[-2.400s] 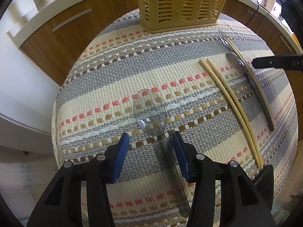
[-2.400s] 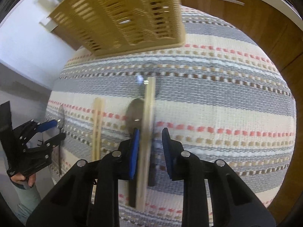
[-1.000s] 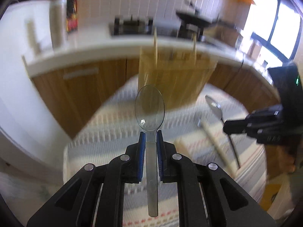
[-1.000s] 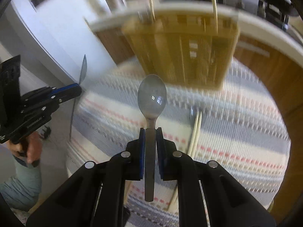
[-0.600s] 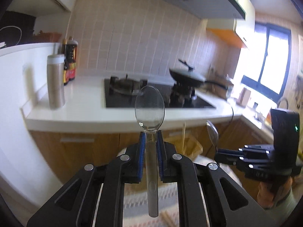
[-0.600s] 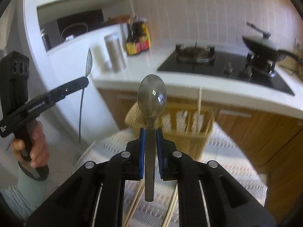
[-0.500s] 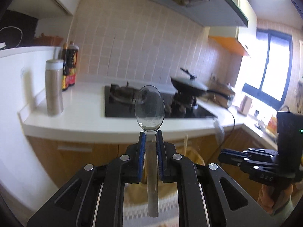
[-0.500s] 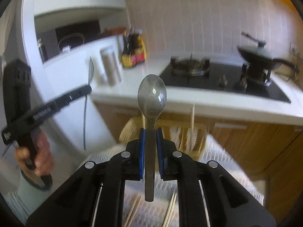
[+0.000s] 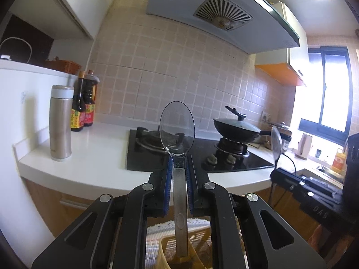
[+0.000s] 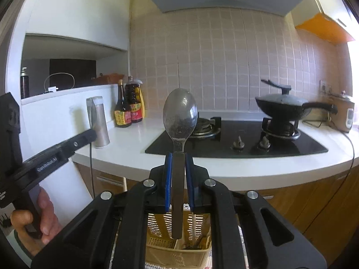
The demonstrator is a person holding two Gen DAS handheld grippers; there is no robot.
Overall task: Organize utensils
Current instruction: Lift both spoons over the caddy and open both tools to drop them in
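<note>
LEFT: left tongs clenched on clear spoon, bowl up | RIGHT: right tongs clenched on metal spoon | WHY: handles hang over basket for handle-first insertion.

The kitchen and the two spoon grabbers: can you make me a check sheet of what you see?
Surface: white counter; woven mat barely shows.
Job's things: clear spoon and metal spoon held bowl-up above the yellow basket.
Clutter: flask, sauce bottles.
Grippers: left gripper and right gripper each shut on a spoon handle.
Cables: black cord by the rice cooker.
Surroundings: hob, lidded wok, tiled wall, hood.
</note>
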